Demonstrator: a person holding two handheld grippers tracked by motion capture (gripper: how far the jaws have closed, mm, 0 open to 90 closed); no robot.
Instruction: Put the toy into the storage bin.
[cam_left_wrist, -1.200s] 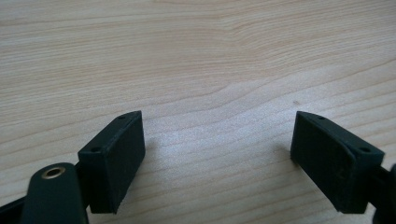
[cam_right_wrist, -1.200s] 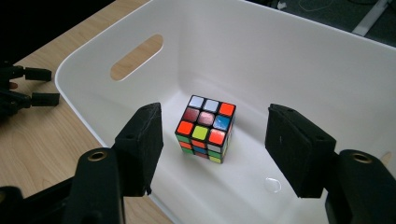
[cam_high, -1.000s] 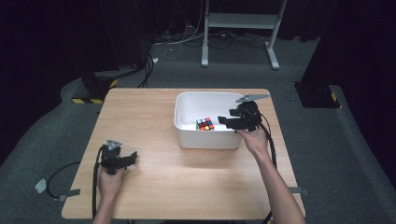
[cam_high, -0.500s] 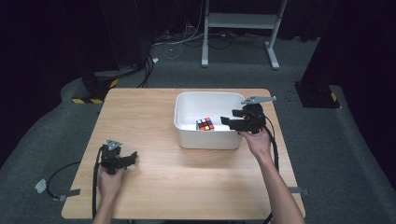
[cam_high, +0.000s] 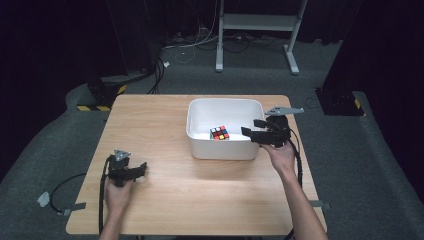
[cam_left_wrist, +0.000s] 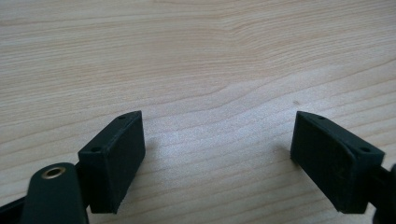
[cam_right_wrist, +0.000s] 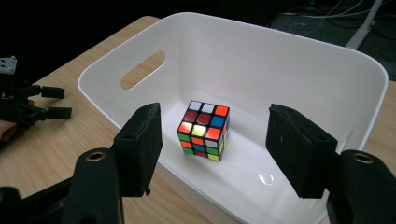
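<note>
Your right tool (cam_high: 249, 126) hangs just above the right-hand rim of the white tub (cam_high: 225, 101), pointing in over it. In the right gripper view its two black jaws stand apart with a clear gap and grip nothing. The tool (cam_right_wrist: 215, 149) is empty, and the pads touch neither the tub wall (cam_right_wrist: 280, 60) nor anything inside.

The colour cube (cam_high: 219, 133) sits on the floor of the tub, toward the near wall and roughly midway along it. In the right gripper view the cube (cam_right_wrist: 203, 130) lies beyond the jaw tips, framed by the gap but below and ahead of it, so it is not between the pads. It rests flat, with one corner edge turned toward you.

Your left tool (cam_high: 141, 169) is well clear of the tub, off its near left corner, low over the wooden surface (cam_high: 150, 125). In the left gripper view its jaws (cam_left_wrist: 217, 158) are spread wide over bare wood and hold nothing.
</note>
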